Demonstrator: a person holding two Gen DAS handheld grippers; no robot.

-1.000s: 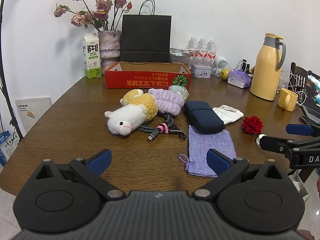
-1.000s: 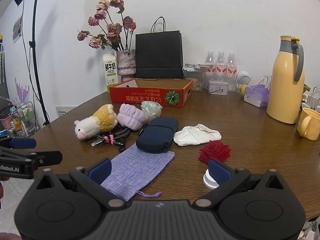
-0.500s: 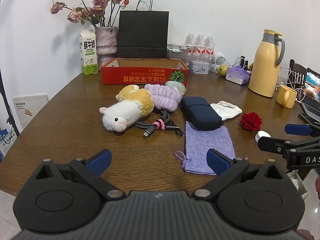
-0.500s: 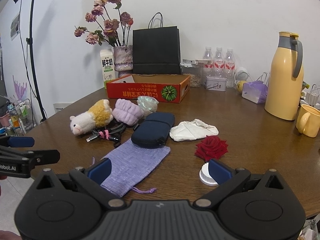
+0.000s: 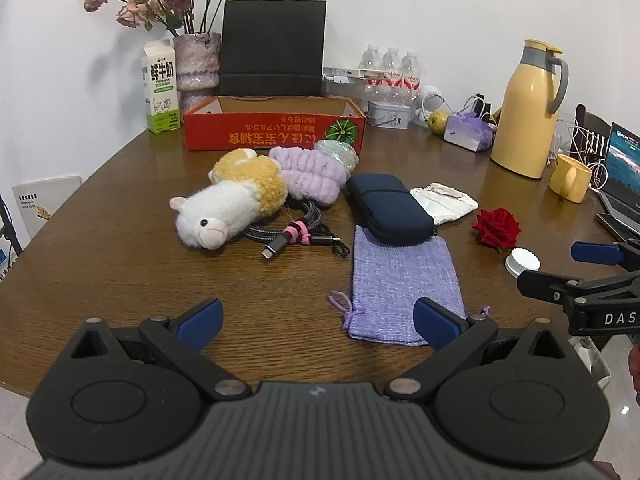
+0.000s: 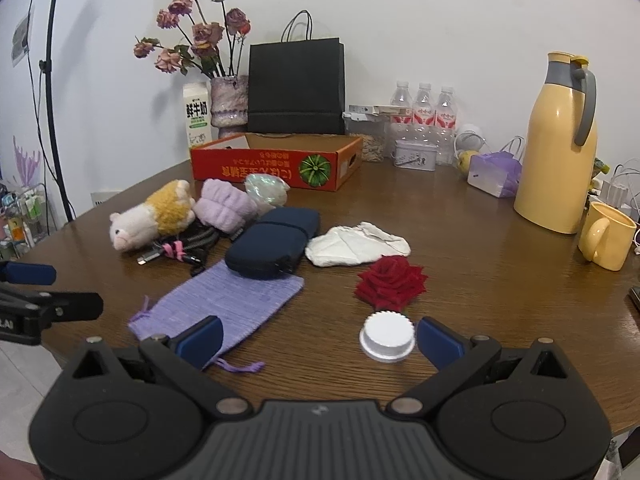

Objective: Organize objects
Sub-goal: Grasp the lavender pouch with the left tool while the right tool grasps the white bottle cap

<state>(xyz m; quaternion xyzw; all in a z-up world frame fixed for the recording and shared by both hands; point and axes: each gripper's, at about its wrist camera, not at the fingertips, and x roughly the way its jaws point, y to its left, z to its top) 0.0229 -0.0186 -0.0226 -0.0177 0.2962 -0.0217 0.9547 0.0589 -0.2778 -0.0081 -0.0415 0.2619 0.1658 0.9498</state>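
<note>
Both tongs, left gripper (image 5: 316, 316) and right gripper (image 6: 318, 336), are held wide open and empty, brought slightly nearer the table edge. Nothing is yet gathered: the purple pouch (image 5: 400, 280) lies at 12 o'clock, the red box (image 5: 276, 136) beyond, its interior hidden.

left gripper (image 5: 318, 316) & right gripper (image 6: 320, 336): jaws wide, nothing held.

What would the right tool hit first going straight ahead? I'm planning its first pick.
Probably the white ridged cap, which lies just ahead between the open right tool's fingers, with the red rose right behind it. Height above the table is unclear.
</note>
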